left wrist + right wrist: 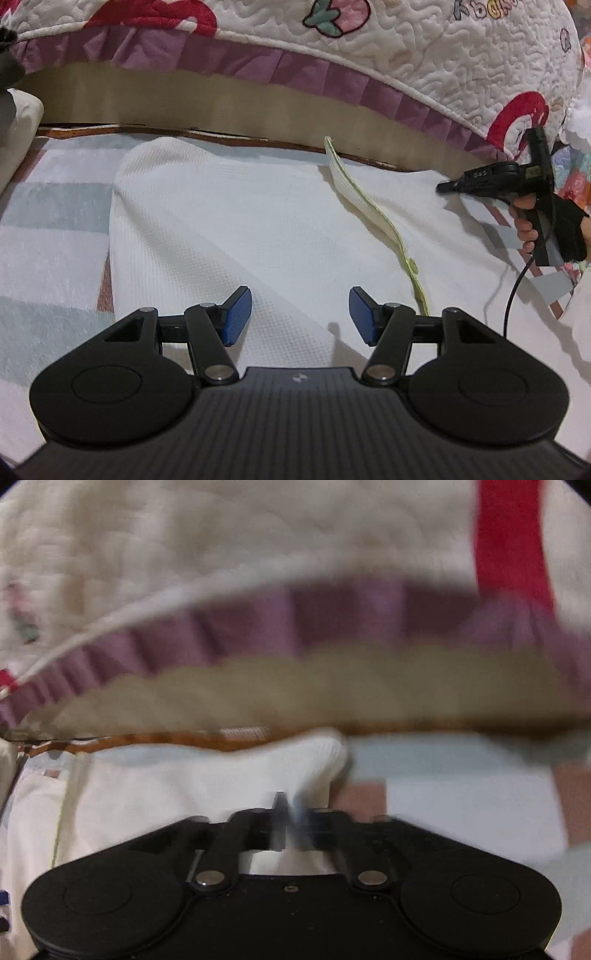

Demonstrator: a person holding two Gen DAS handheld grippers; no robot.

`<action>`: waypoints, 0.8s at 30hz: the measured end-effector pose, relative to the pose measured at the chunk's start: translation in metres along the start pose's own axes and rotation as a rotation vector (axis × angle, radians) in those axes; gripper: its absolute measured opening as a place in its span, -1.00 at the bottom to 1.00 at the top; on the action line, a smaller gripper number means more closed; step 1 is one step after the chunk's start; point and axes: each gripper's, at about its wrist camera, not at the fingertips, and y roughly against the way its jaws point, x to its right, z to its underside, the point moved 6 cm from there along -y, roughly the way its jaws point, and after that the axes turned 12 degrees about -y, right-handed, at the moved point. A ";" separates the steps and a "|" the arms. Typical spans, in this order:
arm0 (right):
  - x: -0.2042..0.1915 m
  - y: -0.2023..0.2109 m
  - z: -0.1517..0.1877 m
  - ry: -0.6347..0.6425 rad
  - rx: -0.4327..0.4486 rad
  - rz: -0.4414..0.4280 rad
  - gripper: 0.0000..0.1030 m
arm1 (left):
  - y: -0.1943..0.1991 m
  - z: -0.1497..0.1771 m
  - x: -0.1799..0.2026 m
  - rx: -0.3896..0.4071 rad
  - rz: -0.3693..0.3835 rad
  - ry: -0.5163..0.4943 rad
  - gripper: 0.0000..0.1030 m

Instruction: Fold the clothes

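Garment (229,221) flat on striped sheet (48,236), quilt (424,55) behind

Quilted cover (424,55) with purple ruffle (332,77); striped blanket (48,236) below

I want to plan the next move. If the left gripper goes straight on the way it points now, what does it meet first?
Most likely the white garment. The left gripper points down at it with its jaws open and nothing between them. The pale green-edged strip lies off to one side of that line.
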 end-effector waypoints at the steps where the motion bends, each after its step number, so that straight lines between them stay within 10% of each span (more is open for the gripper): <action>1: -0.014 0.016 0.002 0.044 0.043 -0.023 -0.91 | 0.001 -0.002 -0.001 0.009 -0.002 0.006 0.10; 6: -0.095 0.099 0.046 0.333 0.151 -0.128 -0.91 | 0.004 -0.005 0.002 0.027 -0.001 -0.004 0.10; 14: -0.163 0.128 0.218 0.759 -0.265 -0.326 -0.86 | 0.001 -0.002 0.017 0.022 0.022 -0.030 0.10; 20: -0.149 0.154 0.198 0.684 -0.282 -0.356 -0.23 | 0.007 -0.005 0.028 0.024 0.130 -0.015 0.12; 24: -0.123 0.164 0.183 0.661 -0.250 -0.287 -0.22 | 0.006 -0.005 0.041 0.002 0.284 0.035 0.14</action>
